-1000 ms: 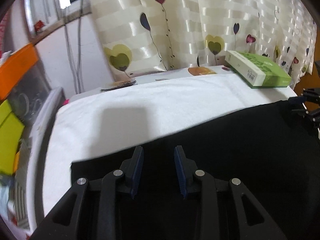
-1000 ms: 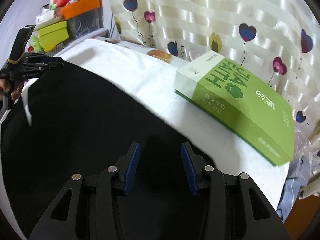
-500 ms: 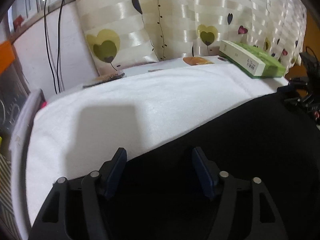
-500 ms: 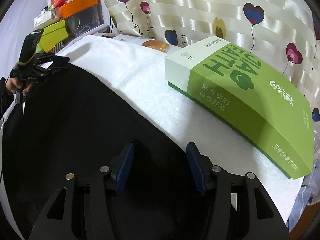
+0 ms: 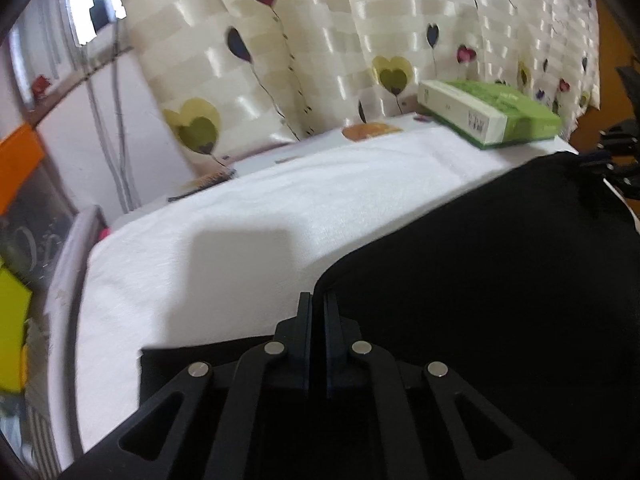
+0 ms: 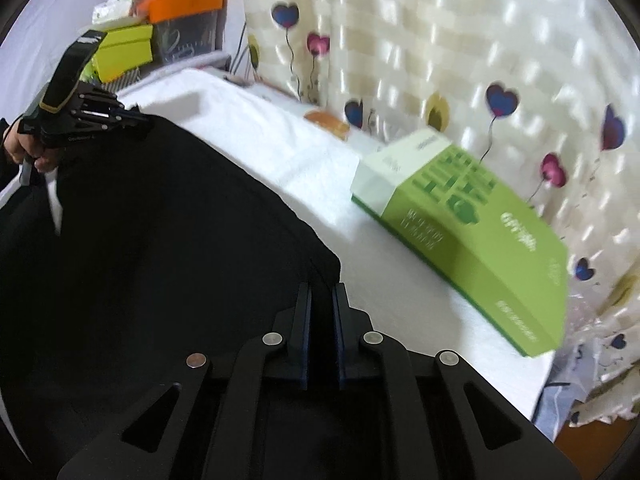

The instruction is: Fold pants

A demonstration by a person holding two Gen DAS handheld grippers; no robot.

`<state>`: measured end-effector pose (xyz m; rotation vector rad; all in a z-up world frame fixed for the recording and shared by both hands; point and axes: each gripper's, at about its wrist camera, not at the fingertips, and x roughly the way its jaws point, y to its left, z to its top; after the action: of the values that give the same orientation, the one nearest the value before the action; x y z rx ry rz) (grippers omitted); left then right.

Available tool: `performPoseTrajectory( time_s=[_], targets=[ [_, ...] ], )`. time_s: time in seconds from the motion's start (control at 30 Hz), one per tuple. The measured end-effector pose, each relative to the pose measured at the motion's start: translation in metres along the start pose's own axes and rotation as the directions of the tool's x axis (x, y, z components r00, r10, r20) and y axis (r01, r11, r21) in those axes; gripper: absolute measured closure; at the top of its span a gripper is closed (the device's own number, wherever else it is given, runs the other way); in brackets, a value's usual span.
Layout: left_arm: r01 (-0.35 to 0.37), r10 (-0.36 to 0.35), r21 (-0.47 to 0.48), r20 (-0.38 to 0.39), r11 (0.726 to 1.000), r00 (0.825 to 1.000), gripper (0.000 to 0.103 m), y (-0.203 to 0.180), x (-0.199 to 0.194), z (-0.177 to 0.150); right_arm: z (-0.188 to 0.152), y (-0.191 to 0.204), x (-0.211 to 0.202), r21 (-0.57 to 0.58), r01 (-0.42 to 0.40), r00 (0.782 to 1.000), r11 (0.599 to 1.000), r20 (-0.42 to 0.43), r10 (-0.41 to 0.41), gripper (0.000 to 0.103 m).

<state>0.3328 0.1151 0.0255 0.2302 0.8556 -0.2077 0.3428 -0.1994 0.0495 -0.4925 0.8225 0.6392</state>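
Note:
Black pants (image 5: 480, 264) lie across a white towel-covered table (image 5: 248, 216). In the left wrist view my left gripper (image 5: 318, 304) is shut on the pants' left edge, which is lifted off the cloth into a raised fold. A lower layer of black fabric (image 5: 180, 364) stays flat beneath it. In the right wrist view my right gripper (image 6: 322, 294) is shut on the right corner of the pants (image 6: 160, 240), also raised. The left gripper (image 6: 136, 122) shows at far left there, held by a hand (image 6: 28, 152).
A green and white box (image 6: 472, 224) lies on the table just right of the right gripper, also seen as the box (image 5: 488, 118) at the far right corner. A heart-print curtain (image 5: 340, 40) backs the table. Orange and yellow bins (image 6: 160, 24) stack at the left.
Both grippers were open over the pants' edge before; both have since closed on the fabric and lifted it, so the edge now curls up off the towel.

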Motion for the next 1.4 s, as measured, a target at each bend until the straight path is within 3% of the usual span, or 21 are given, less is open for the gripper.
performPoseTrajectory(
  time_s=[0.3,0.63,0.8,1.0,1.2,1.27,1.33,1.4],
  targets=[
    [-0.007,0.016,-0.066,0.123,0.998,0.992,0.097,-0.019,-0.088,-0.023,-0.02,0.037,-0.076,0.002,0.029,0.994,1.0,0.102,-0.029,0.094],
    [0.035,-0.006,-0.127,0.218,0.991,0.976,0.097,-0.059,-0.173,-0.098,-0.087,0.106,-0.145,0.01,0.03,0.986,1.0,0.167,-0.031,0.094],
    [0.061,-0.025,-0.166,0.212,0.984,0.977,0.097,-0.081,-0.193,-0.151,-0.135,0.145,-0.155,0.046,0.032,0.989,0.998,0.14,-0.038,0.094],
    [0.079,-0.053,-0.219,0.124,0.972,0.991,0.097,-0.096,-0.183,-0.196,-0.185,0.171,-0.14,0.153,0.004,0.998,0.988,0.065,-0.014,0.093],
    [0.086,-0.056,-0.279,0.112,0.956,0.992,0.092,-0.101,-0.191,-0.222,-0.206,0.177,-0.144,0.264,-0.005,0.999,0.964,0.054,-0.009,0.082],
    [0.108,-0.074,-0.317,0.116,0.942,0.99,0.092,-0.096,-0.197,-0.231,-0.213,0.179,-0.151,0.282,-0.005,0.998,0.96,0.058,-0.012,0.073],
    [0.119,-0.076,-0.37,0.127,0.922,0.989,0.09,-0.089,-0.204,-0.241,-0.222,0.181,-0.161,0.299,-0.014,0.997,0.954,0.077,-0.009,0.055],
    [0.116,-0.058,-0.416,0.148,0.902,0.987,0.084,-0.08,-0.213,-0.249,-0.228,0.18,-0.17,0.326,-0.021,0.995,0.945,0.099,-0.012,0.055]
  ],
)
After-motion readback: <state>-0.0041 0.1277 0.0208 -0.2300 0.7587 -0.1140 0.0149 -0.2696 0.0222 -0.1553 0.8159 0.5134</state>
